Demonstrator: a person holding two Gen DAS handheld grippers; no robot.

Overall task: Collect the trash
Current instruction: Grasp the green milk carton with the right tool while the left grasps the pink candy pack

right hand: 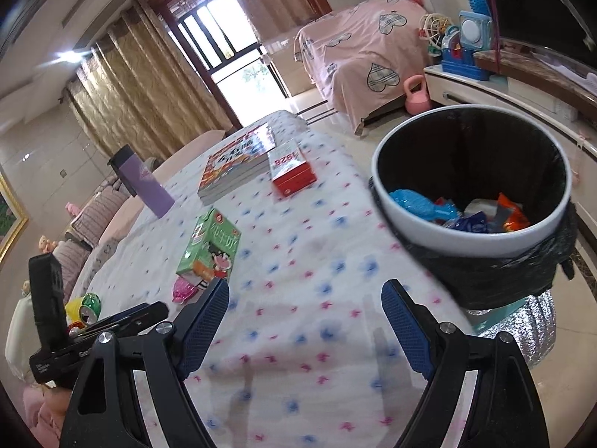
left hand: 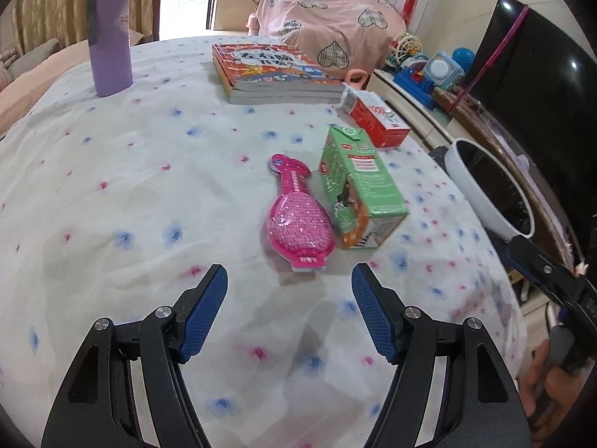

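1. My left tongs (left hand: 289,283) stand open just above the flowered cloth (left hand: 130,194) of the bench, with nothing between the blue pads.
2. Just ahead of their tips lies the pink packet (left hand: 298,220), flat on the cloth, its narrow end pointing away from me.
3. Touching or just beside its right edge lies the green carton (left hand: 360,186) on its side, a little beyond the right pad.
4. Farther back lies a red box (left hand: 377,117), then a stack of books (left hand: 272,71); a purple flask (left hand: 108,33) stands upright, well apart to the left.
5. My right tongs (right hand: 306,291) are open too and hold nothing; they hover over bare cloth.
6. From that side the green carton is just past the left pad, the pink packet peeking out beneath it.
7. The white bin (right hand: 462,239) with its black liner stands beyond the right pad at the edge of the bench, with wrappers and a blue packet (right hand: 421,205) inside.
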